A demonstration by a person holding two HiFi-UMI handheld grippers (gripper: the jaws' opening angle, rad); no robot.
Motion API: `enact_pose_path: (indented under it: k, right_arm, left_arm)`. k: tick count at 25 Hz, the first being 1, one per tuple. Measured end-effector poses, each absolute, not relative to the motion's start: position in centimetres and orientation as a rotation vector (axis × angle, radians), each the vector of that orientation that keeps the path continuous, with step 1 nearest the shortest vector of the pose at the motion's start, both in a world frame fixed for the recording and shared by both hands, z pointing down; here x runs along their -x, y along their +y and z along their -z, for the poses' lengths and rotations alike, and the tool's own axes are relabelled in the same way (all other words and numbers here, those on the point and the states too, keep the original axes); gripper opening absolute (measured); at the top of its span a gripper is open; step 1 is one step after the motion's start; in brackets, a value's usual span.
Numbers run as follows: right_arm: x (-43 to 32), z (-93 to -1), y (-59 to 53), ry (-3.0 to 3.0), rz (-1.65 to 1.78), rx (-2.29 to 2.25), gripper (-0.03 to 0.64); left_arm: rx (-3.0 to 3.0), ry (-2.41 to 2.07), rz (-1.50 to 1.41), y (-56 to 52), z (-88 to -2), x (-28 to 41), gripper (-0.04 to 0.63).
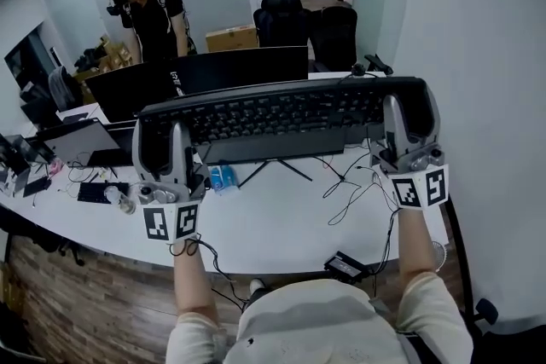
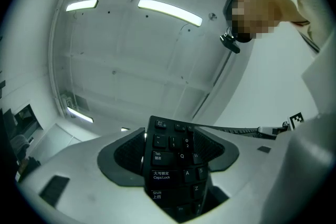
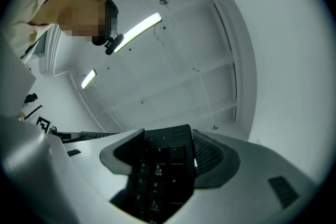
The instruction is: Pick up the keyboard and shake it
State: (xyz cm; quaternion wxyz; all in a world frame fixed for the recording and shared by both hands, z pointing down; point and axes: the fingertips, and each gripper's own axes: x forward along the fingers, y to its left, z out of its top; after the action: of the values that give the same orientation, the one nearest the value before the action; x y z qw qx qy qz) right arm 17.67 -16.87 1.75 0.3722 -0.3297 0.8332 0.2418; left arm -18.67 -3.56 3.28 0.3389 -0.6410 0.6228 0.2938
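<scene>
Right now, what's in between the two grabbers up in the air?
The black keyboard spans the gap between the left gripper and the right gripper, each shut on one end. The head view shows it best.

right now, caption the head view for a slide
Left gripper and right gripper clamp the black keyboard's ends above the white desk.

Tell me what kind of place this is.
Most likely an office: a long white desk carries dark monitors and loose cables, with black office chairs behind it. The left gripper and right gripper hold a keyboard above it.
</scene>
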Motion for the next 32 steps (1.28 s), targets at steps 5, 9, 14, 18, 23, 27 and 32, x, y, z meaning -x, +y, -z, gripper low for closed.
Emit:
enact_pose_path:
  k: [5, 9, 14, 18, 23, 27, 32]
  right_arm:
    - [-19.4, -1.6, -13.0, 2.026, -0.682, 0.759, 0.272]
    - [-18.4, -0.8, -15.1, 2.076, -0.635, 0.797, 0.272]
    - [-18.9, -1.5, -13.7, 2.053, -0.648, 0.763, 0.27]
    - [-17.2, -1.7, -14.7, 2.114, -0.674, 0.815, 0.314]
    - [-17.2, -3.0, -15.4, 2.157, -0.582, 0.799, 0.266]
    - [-16.6, -3.2, -15.5, 2.177, -0.574, 0.792, 0.253]
    - [-15.8, -4.0, -15.8, 2.208, -0.56, 0.808, 0.253]
  left_arm:
    - [1.55, 1.514, -0.767, 1.5, -2.3, 16.8, 0.273]
    - [1.584, 1.567, -0.761, -0.9, -1.5, 17.8, 0.273]
    - [1.556, 1.533, -0.758, 0.9, -1.9, 17.4, 0.273]
    - [1.586, 1.589, -0.78, -0.8, -2.9, 18.5, 0.273]
    - [1.614, 1.633, -0.768, -1.2, -4.4, 19.1, 0.273]
    - [1.624, 1.657, -0.781, -1.4, -5.2, 19.9, 0.273]
    - [1.646, 1.685, -0.784, -1.9, -6.4, 20.7, 0.273]
